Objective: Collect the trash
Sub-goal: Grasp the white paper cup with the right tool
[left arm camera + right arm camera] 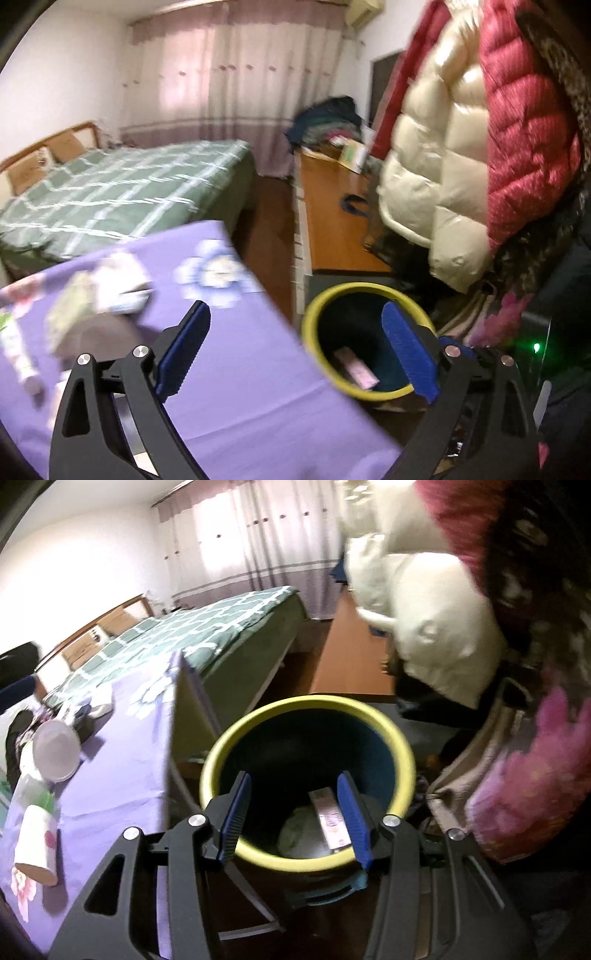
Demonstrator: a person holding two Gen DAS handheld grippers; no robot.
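A dark bin with a yellow rim (404, 760) stands on the floor beside a table under a purple cloth (122, 775). My right gripper (295, 812) is open and empty right over the bin's mouth. Inside lie a pink flat packet (330, 821) and a crumpled pale wad (299, 836). My left gripper (295, 343) is open and empty, above the table's corner, with the bin (308, 332) to its right and the pink packet (356, 367) inside. On the table lie a white bowl (55, 751), a white tube (37, 843) and blurred wrappers (99, 291).
A bed with a green checked cover (110, 195) stands behind the table. A wooden desk (332, 206) with piled clothes is at the back right. Puffy white and red jackets (461, 147) hang close on the right, above the bin.
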